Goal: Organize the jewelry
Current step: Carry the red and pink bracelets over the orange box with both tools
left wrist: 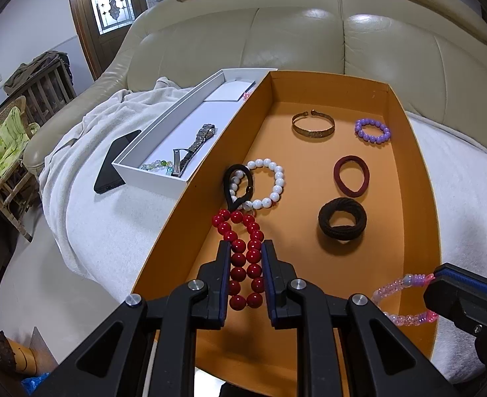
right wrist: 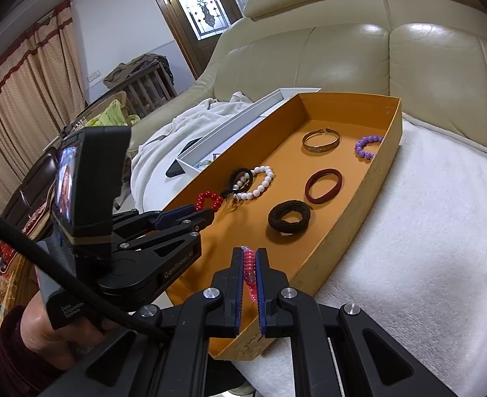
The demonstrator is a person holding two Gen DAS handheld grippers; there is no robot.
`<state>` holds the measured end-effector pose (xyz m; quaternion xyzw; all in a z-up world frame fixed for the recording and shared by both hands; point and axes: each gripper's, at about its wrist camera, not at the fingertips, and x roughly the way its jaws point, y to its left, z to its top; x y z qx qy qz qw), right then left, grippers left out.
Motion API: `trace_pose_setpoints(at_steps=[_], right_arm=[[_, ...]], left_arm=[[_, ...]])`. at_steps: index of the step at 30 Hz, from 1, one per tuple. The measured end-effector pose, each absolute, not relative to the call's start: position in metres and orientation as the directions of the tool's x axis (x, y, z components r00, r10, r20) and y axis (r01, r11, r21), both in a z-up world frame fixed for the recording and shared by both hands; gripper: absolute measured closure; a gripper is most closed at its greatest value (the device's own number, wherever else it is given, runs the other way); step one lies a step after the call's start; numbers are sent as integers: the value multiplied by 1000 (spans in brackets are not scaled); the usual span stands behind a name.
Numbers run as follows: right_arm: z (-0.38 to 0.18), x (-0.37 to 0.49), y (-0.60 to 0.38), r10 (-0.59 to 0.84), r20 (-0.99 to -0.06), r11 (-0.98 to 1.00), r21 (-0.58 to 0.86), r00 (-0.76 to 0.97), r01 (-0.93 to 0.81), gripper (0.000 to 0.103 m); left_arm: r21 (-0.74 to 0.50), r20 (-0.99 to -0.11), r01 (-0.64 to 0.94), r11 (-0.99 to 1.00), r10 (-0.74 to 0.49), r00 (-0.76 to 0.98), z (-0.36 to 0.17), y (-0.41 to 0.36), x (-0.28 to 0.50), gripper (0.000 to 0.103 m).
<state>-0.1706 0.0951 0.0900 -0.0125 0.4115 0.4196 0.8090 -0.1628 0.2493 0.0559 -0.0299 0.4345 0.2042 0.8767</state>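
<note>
Left gripper [left wrist: 246,258] clamps glossy red beads [left wrist: 243,258] above the orange box [left wrist: 418,172], right gripper [right wrist: 250,266] pinches translucent pink beads [right wrist: 248,269] at its near end; only the left view reveals the watch [left wrist: 195,147] inside the white box [left wrist: 150,178].

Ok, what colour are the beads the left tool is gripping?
Glossy dark red beads, pinched in the left tool; clearest in the left wrist view.

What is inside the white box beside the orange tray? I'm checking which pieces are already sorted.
The white box holds a metal watch, a pale green bead bracelet and a white card. A pink bit shows at its far end; the tray wall hides the rest.
</note>
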Motion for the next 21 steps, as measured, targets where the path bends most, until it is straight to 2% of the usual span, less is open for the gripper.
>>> trace_pose_setpoints(at_steps=[21], right_arm=[[78,-167,104,639,-714,661,321,285,-678,95]], left_arm=[[134,-804,-382,914,326,497,45,257,-161,84]])
